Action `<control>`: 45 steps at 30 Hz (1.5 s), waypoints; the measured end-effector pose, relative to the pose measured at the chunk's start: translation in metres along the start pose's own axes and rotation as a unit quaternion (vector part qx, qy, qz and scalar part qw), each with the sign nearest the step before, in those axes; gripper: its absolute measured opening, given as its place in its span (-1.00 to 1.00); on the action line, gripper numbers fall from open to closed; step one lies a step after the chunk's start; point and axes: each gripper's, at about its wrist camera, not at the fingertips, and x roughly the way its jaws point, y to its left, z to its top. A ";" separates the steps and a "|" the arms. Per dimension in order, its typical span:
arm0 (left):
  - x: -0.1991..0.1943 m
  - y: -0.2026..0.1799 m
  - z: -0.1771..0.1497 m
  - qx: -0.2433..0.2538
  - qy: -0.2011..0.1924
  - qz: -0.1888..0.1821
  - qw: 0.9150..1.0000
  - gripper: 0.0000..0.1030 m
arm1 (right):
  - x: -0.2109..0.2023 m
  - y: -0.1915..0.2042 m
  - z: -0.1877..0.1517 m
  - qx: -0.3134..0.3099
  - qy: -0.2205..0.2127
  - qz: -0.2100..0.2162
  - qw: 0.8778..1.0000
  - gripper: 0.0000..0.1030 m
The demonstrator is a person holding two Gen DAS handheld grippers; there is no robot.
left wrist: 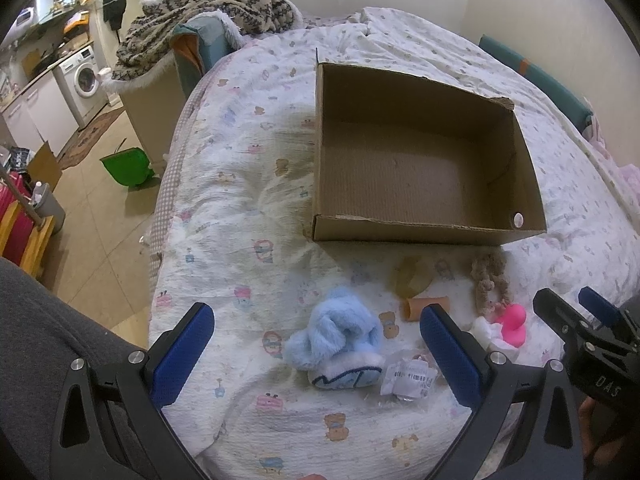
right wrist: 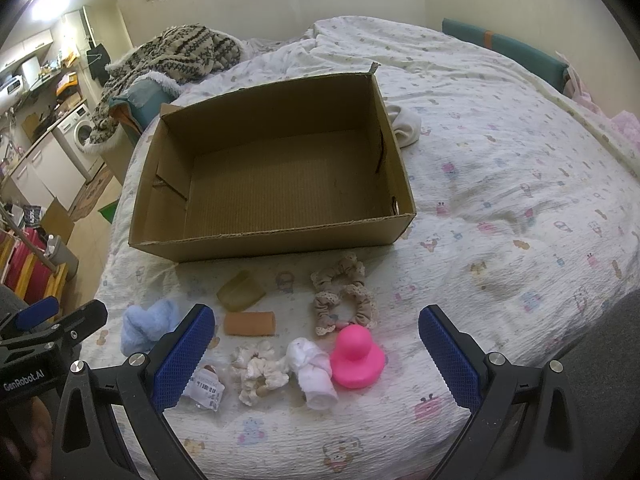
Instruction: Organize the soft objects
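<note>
Soft things: a row on the bedspread (right wrist: pixel 500 168) in front of the cardboard box (right wrist: pixel 276 236), none inside it
Blue fluffy sock (left wrist: pixel 334 330): leftmost, lying between the left gripper's fingers without touching either
Packet with barcode label (right wrist: pixel 206 390): just right of the blue sock, beside the right gripper's left finger
Cream scrunchie (right wrist: pixel 258 370): near edge of the row, next to a rolled white sock (right wrist: pixel 314 372)
Pink rubber duck (right wrist: pixel 356 358): touching the white sock's right side
Beige scrunchies (right wrist: pixel 344 294): two, one against the other, just behind the duck
Tan roll (right wrist: pixel 250 323): behind the cream scrunchie; an olive translucent piece (right wrist: pixel 240 292) sits behind it, nearer the box
Box: open top, bare corrugated floor, lying square on the bed
Left gripper (left wrist: pixel 316 358): jaws spread wide, gripping nothing, low over the blue sock
Right gripper (right wrist: pixel 316 358): jaws spread wide, gripping nothing, above the white sock and duck
Farther off: patterned knit blanket (left wrist: pixel 208 12) heaped at the bed's far left corner; washing machine (left wrist: pixel 82 78) and green bin (left wrist: pixel 126 168) on the floor to the left
</note>
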 end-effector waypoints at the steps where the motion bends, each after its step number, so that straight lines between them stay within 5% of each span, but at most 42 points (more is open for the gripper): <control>1: 0.000 0.000 0.000 0.000 0.001 0.000 1.000 0.99 | 0.000 0.000 0.000 0.000 0.000 0.000 1.000 1.00; 45: -0.001 -0.001 0.000 0.005 0.005 0.001 1.000 0.99 | 0.003 0.001 -0.001 0.004 0.005 -0.001 1.000 1.00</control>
